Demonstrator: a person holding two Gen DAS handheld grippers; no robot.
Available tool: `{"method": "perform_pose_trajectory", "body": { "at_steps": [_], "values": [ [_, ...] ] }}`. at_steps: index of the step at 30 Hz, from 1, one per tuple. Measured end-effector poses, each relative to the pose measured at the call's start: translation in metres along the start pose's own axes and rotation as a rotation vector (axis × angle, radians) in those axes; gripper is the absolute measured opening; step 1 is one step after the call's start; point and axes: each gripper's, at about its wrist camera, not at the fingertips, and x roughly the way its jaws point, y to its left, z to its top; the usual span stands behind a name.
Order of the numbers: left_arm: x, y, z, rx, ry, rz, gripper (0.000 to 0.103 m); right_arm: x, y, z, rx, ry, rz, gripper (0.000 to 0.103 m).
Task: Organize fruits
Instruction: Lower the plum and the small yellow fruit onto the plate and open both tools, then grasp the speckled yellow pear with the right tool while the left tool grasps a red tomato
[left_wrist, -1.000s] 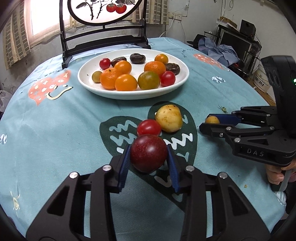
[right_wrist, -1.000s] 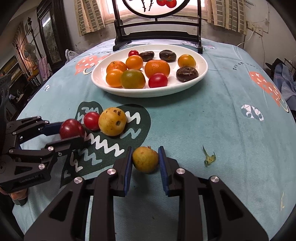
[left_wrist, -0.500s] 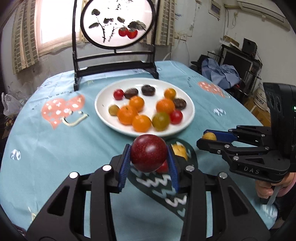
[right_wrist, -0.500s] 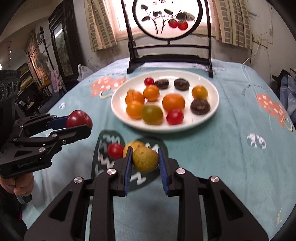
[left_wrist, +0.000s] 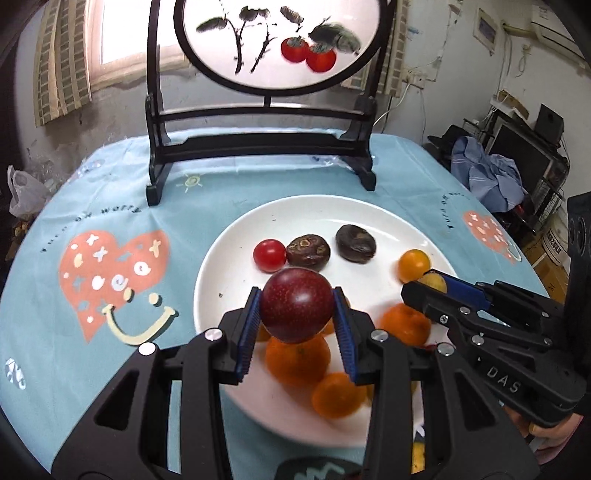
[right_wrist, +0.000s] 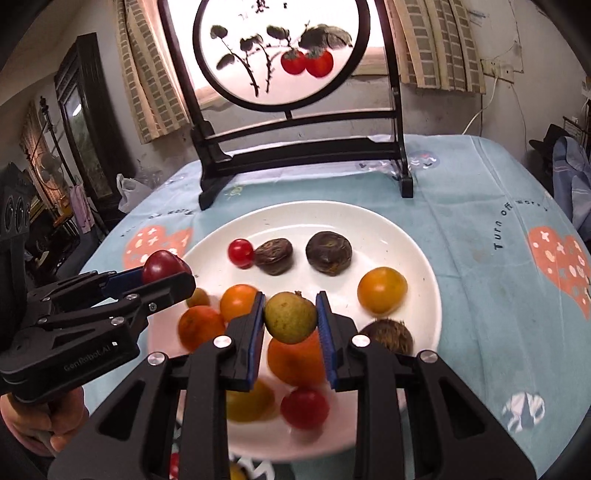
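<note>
My left gripper (left_wrist: 296, 314) is shut on a dark red plum (left_wrist: 296, 309) and holds it above the white plate (left_wrist: 236, 251). My right gripper (right_wrist: 290, 321) is shut on a small yellow-green fruit (right_wrist: 290, 316), also above the plate (right_wrist: 417, 251). The plate holds oranges (right_wrist: 295, 356), red tomatoes (right_wrist: 240, 252), dark brown fruits (right_wrist: 328, 253) and a yellow tomato (right_wrist: 382, 290). The right gripper shows at the right of the left wrist view (left_wrist: 428, 286). The left gripper shows at the left of the right wrist view (right_wrist: 166, 271).
A black wooden stand with a round painted screen (left_wrist: 258, 147) stands behind the plate on the blue tablecloth (left_wrist: 110, 221). Two fruits lie on the cloth below the plate's near rim (right_wrist: 236, 470). Furniture and clothes lie off the table to the right (left_wrist: 491, 177).
Both grippers have lifted their fruits off the cloth and moved forward over the plate. The plate now fills the middle of both views.
</note>
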Motion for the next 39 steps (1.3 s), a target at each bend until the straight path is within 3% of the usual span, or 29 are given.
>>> {"method": "perform_pose_trajectory", "body": {
  "at_steps": [2,3,5,11,16,21,26,32,39],
  "values": [
    [0.012,0.004,0.002,-0.017,0.023,0.018,0.040,0.007,-0.001,0.001,0.000,0.009,0.001,0.028],
    [0.015,0.007,0.003,-0.036,0.030,0.029,0.044,0.009,-0.002,0.001,0.001,0.011,-0.001,0.037],
    [0.009,0.009,0.003,-0.062,0.004,0.050,0.071,0.006,-0.001,0.000,0.010,0.005,-0.007,0.045],
    [-0.033,-0.001,-0.002,-0.016,-0.079,0.132,0.095,-0.033,0.003,-0.009,0.018,-0.043,0.028,0.051],
    [-0.072,-0.006,-0.019,-0.031,-0.107,0.103,0.098,-0.068,0.015,-0.029,-0.009,-0.074,0.049,0.056],
    [-0.092,-0.005,-0.064,-0.027,-0.125,0.117,0.101,-0.085,0.023,-0.060,-0.015,-0.068,0.107,0.059],
    [-0.073,0.010,-0.106,-0.019,-0.028,0.158,0.101,-0.075,0.028,-0.088,-0.035,0.006,0.096,0.059],
    [-0.072,0.027,-0.111,-0.093,0.004,0.152,0.101,-0.066,0.042,-0.104,-0.106,0.061,0.087,0.059],
    [-0.072,0.026,-0.111,-0.096,0.007,0.157,0.101,-0.060,0.045,-0.108,-0.131,0.083,0.083,0.059]
  ]
}}
